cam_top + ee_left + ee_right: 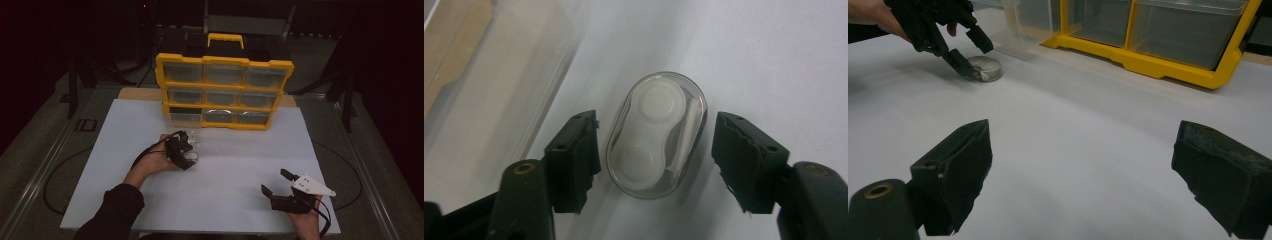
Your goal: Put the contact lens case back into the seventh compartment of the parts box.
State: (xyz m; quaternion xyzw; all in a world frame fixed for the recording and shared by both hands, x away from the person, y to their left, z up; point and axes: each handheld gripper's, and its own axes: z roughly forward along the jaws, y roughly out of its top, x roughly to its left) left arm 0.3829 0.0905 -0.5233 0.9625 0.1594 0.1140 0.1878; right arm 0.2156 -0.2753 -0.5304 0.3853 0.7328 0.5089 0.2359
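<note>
Nearest, at the right of the white table [225, 175], the right gripper [281, 185] rests in the person's hand with its jaws spread wide and nothing between them. Farther in and to the left, the left gripper [189, 159] points down at a small clear oval case [656, 134] that lies flat on the table; its jaws stand released on either side of the case, close by but not touching it. Just beyond sits a clear drawer [183, 117], pulled out of the bottom-left slot of the yellow organizer [223, 90], which stands at the table's far edge with a handle on top.
</note>
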